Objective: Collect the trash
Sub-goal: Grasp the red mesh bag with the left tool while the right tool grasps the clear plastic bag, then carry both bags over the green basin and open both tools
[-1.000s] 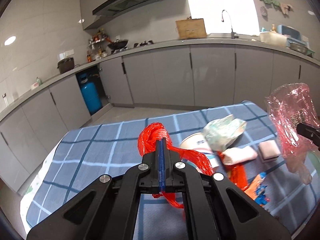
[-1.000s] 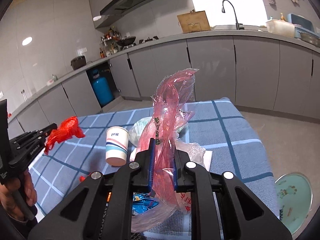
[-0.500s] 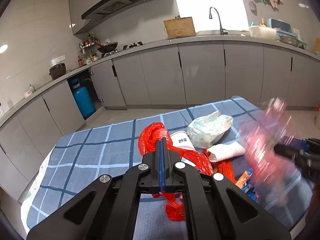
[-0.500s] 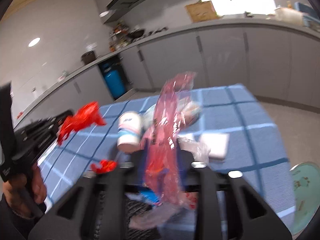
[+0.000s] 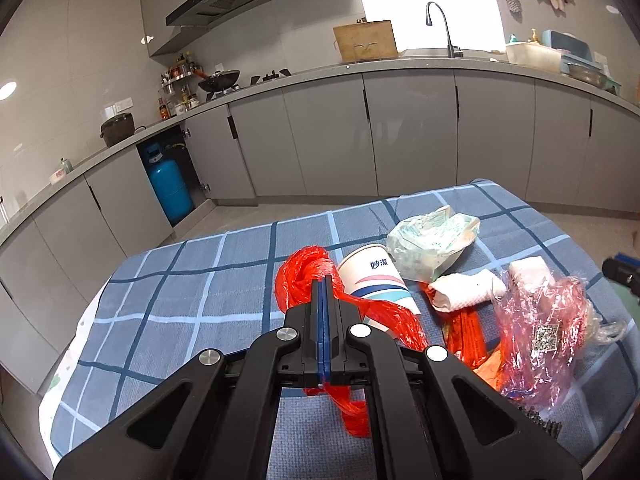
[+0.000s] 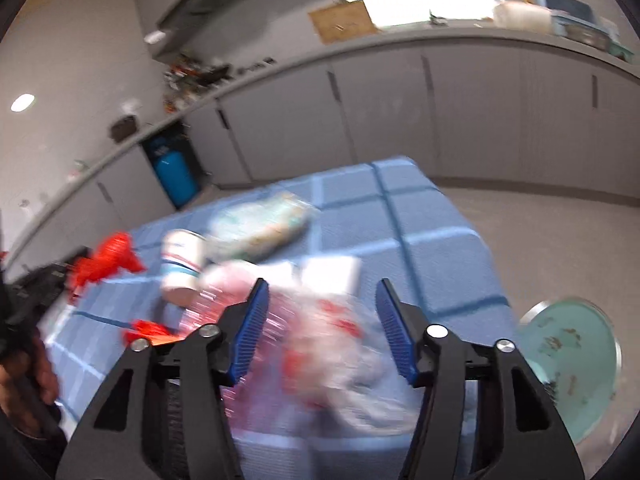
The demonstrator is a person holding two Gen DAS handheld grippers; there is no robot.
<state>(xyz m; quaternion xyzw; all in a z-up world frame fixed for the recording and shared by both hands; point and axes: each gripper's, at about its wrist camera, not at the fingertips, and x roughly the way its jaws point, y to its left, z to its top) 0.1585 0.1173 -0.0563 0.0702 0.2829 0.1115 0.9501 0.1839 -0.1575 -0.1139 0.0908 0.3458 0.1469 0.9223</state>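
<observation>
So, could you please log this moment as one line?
left gripper: shut on red bag | right gripper: closing, pads clear of pink bag | pink bag: on tablecloth

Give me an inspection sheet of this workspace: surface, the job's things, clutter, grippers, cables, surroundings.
Surface: table under a blue checked cloth.
Job's things: red plastic bag; upside-down paper cup; crumpled greenish wrapper; white tissue wad; pink clear bag lying on the cloth.
Clutter: orange and blue snack wrappers partly hidden under the pink bag.
Grippers: left gripper has its jaws shut on the red plastic bag; right gripper has its jaws closing, not yet pressing, with the pink clear bag blurred below them.
Cables: nothing seen.
Surroundings: grey kitchen cabinets, blue gas cylinder, sink tap, round green stool beside the table.
</observation>
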